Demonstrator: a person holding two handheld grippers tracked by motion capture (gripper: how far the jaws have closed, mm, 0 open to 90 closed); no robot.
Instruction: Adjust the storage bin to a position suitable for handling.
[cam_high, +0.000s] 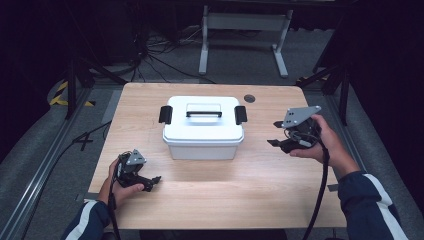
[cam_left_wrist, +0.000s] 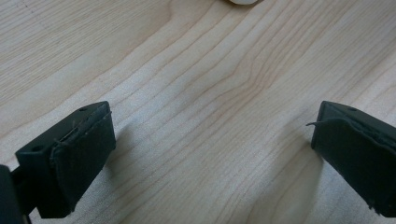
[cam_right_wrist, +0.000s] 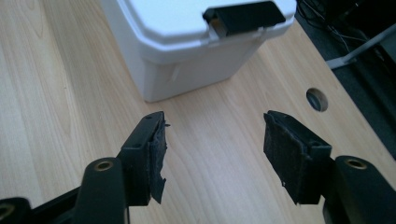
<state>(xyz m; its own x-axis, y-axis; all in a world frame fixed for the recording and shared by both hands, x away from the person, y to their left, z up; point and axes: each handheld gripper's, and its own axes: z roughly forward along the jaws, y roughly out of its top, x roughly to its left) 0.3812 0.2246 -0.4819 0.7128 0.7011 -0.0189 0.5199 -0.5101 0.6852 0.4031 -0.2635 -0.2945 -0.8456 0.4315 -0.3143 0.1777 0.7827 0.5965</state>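
Wooden table (cam_high: 210, 195): both hand-held grippers agape, apart.

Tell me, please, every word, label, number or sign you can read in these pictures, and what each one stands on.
There are none to read. The white box, its black latches and handle, the wooden table and both grippers, left and right, carry no legible text. The yellow-and-black striped tape on the floor is a marking without words.

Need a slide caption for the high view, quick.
Latched white box centred on table, open left gripper and right gripper on either side.
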